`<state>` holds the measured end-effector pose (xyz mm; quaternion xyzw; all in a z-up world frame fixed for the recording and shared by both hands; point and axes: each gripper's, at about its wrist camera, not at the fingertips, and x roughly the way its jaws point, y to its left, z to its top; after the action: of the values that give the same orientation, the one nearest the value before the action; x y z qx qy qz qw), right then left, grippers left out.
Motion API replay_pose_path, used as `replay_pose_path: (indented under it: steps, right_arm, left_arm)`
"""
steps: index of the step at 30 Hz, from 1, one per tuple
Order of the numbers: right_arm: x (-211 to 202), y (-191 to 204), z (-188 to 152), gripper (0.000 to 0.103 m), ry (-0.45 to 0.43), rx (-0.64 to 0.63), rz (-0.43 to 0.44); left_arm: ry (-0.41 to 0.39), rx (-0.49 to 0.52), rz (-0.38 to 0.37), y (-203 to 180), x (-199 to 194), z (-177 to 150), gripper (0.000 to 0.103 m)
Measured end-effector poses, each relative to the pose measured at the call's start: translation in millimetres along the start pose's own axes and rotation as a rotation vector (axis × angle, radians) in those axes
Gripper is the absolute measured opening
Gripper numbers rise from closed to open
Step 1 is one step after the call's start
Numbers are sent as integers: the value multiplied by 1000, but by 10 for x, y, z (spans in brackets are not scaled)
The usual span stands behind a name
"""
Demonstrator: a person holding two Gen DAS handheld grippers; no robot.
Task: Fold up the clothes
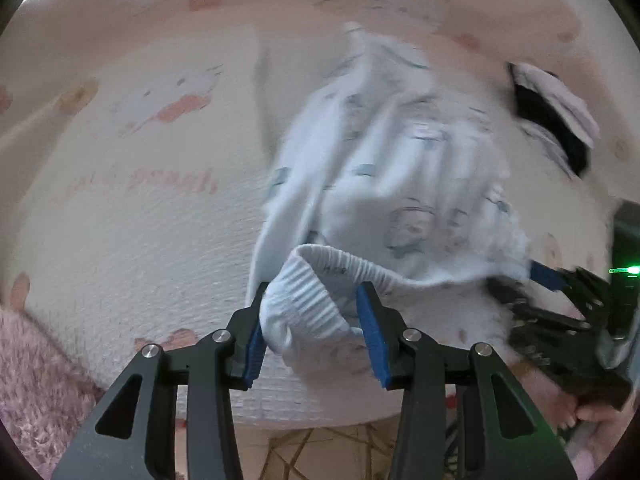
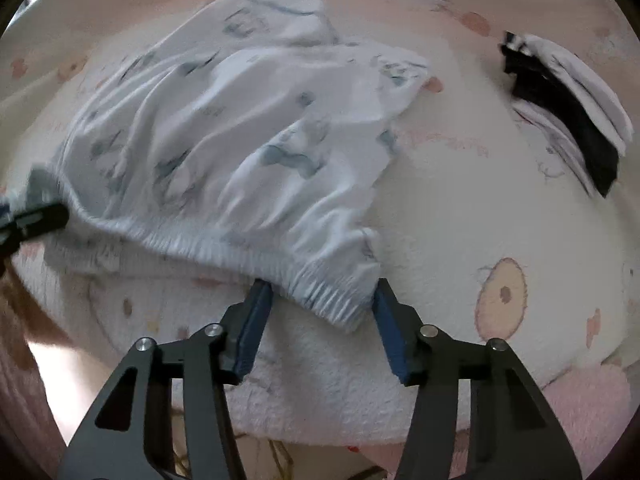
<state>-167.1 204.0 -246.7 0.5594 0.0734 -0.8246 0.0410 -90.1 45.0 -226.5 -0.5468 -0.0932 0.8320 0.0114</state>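
Note:
A pair of light blue printed children's pants (image 2: 240,128) with a ribbed elastic waistband lies on a pale blanket; it also shows in the left wrist view (image 1: 384,184). My left gripper (image 1: 316,300) has its jaws wide apart with one waistband corner bunched between them. My right gripper (image 2: 324,292) has its jaws wide apart around the other waistband corner. The right gripper shows at the right edge of the left wrist view (image 1: 560,300). The left gripper shows at the left edge of the right wrist view (image 2: 36,216).
The pale blanket (image 2: 460,208) with pink cartoon prints covers the surface. A folded stack of white, black and striped clothes (image 2: 568,120) lies at the far right, also in the left wrist view (image 1: 556,120). A pink fluffy fabric (image 1: 36,380) lies at the near left.

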Motion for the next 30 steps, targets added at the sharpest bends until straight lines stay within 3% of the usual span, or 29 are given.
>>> replay_pose_path:
  steps: [7, 12, 15, 17, 18, 19, 22, 24, 27, 30]
  right_arm:
    - [4, -288, 67, 51, -18, 160, 50]
    - [187, -108, 68, 56, 16, 61, 55]
    - [229, -98, 128, 56, 25, 56, 81]
    - [255, -161, 185, 45, 41, 82, 145]
    - [247, -168, 197, 32, 45, 88, 192]
    - [238, -151, 194, 30, 48, 86, 213]
    - [192, -18, 199, 21, 16, 27, 164]
    - [155, 27, 252, 21, -23, 21, 143]
    - [319, -1, 354, 38, 9, 59, 88]
    - [414, 38, 459, 39, 22, 54, 96]
  left_arm:
    - [-83, -178, 52, 357, -181, 38, 43]
    - [10, -78, -98, 103, 2, 34, 44]
    - [52, 2, -52, -77, 109, -15, 44]
    - [77, 44, -12, -164, 185, -50, 40]
    - [75, 57, -4, -188, 183, -60, 37]
    - [62, 53, -18, -183, 145, -58, 31]
    - [23, 20, -74, -137, 20, -40, 26]
    - [11, -8, -96, -92, -26, -30, 26]
    - [65, -48, -99, -11, 122, -69, 29]
    - [113, -79, -97, 50, 253, -97, 33]
